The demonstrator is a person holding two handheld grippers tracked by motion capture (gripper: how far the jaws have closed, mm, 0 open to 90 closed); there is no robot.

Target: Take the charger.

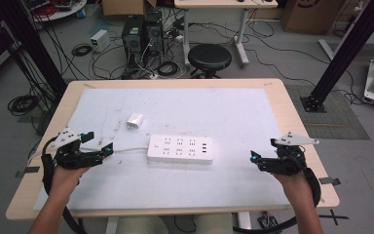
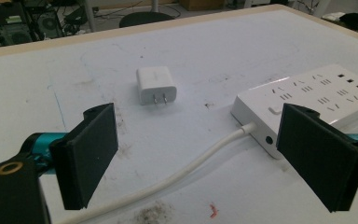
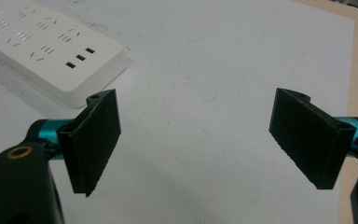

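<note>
Both grippers, the left gripper and right gripper, rest low on the table's matte white mat with jaws spread wide and empty, so by my judgement nothing has begun. Between them lies a glossy white plastic power strip, its round cord running under the left jaws. A small boxy white charger, two metal prongs showing, lies apart beyond it, unplugged.

- White power strip: lies flat mid-table, sockets and USB ports facing up; its white cord leaves the left end.
- White charger plug: lies just behind-left, apart, prongs toward the person.
</note>
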